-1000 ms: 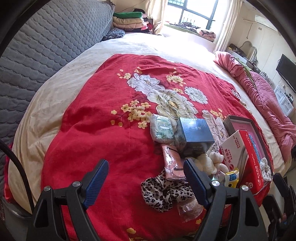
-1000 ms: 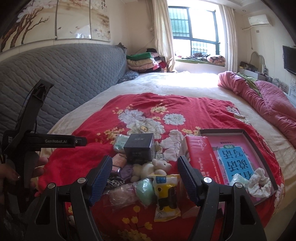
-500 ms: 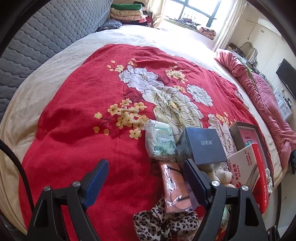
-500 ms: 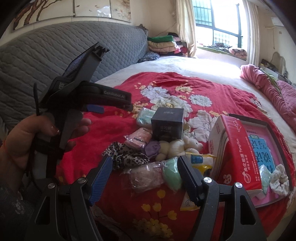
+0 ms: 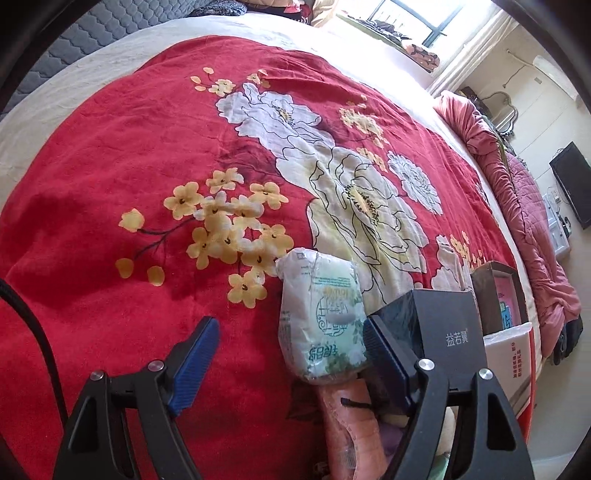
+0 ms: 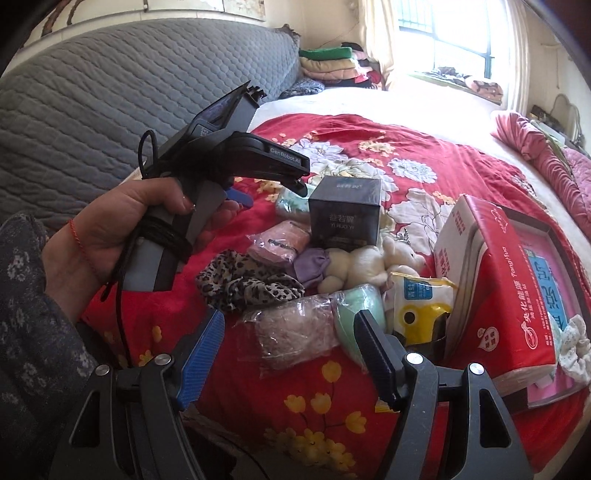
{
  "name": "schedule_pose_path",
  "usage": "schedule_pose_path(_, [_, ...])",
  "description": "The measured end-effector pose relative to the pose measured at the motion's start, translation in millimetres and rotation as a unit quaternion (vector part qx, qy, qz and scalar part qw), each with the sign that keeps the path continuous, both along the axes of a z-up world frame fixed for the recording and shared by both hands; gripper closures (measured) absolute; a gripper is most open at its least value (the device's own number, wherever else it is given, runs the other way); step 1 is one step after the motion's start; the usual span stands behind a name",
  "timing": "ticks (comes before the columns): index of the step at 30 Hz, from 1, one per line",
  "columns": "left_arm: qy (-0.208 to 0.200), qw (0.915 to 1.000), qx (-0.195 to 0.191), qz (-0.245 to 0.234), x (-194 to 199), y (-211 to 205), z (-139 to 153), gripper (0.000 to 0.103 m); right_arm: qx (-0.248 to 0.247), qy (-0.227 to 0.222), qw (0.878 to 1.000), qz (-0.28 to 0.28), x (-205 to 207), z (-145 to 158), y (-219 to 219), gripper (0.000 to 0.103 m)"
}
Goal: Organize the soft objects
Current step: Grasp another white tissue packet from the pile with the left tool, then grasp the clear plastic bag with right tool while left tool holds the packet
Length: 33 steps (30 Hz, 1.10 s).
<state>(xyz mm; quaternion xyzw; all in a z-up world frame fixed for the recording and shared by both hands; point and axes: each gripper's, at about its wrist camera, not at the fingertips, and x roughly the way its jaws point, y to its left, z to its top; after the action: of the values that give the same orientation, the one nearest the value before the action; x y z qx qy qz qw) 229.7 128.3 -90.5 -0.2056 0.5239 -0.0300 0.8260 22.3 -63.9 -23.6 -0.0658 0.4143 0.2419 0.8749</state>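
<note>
Lying inside the closing left claw (image 5: 291,349): tissue pack (image 5: 319,314).

bed (image 6: 424,107) | grey quilted headboard (image 6: 110,81) | sunlit window (image 6: 454,33)

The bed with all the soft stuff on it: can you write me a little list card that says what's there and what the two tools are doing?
surface: red flowered blanket on a bed
soft pile: leopard scrunchie, white plush toy, green tissue pack, pink wrapped pack
hard things: black box, red tissue box
left tool: jaws closing, nothing gripped, near the green tissue pack
right tool: open, empty, above a clear bag of pinkish fluff
</note>
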Motion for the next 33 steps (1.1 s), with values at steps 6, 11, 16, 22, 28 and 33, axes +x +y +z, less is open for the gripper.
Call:
schedule_pose_path(6, [-0.002, 0.9998, -0.014, -0.013, 10, -7, -8, 0.038, -0.014, 0.006, 1.0, 0.002, 5, -13, 8, 0.029])
schedule_pose_path(11, [-0.003, 0.9993, -0.03, -0.022, 14, -14, -12, 0.053, -0.039, 0.016, 0.999, 0.015, 7, -30, 20, 0.029])
schedule_pose_path(16, [-0.002, 0.9979, -0.057, -0.031, 16, -18, -16, 0.073, -0.055, 0.01, 0.998, 0.021, 11, -40, 31, 0.029])
schedule_pose_path(22, [-0.01, 0.9967, -0.075, -0.032, 15, -16, -19, 0.082, -0.081, -0.005, 0.997, 0.015, 20, -51, 41, 0.029])
schedule_pose_path(28, [-0.015, 0.9968, -0.073, -0.03, 10, -12, -14, 0.083, -0.101, -0.023, 0.994, 0.026, 28, -61, 50, 0.034])
schedule_pose_path(33, [-0.026, 0.9975, -0.064, -0.017, -2, -1, -2, 0.083, -0.094, -0.028, 0.995, 0.035, 29, -64, 50, 0.038])
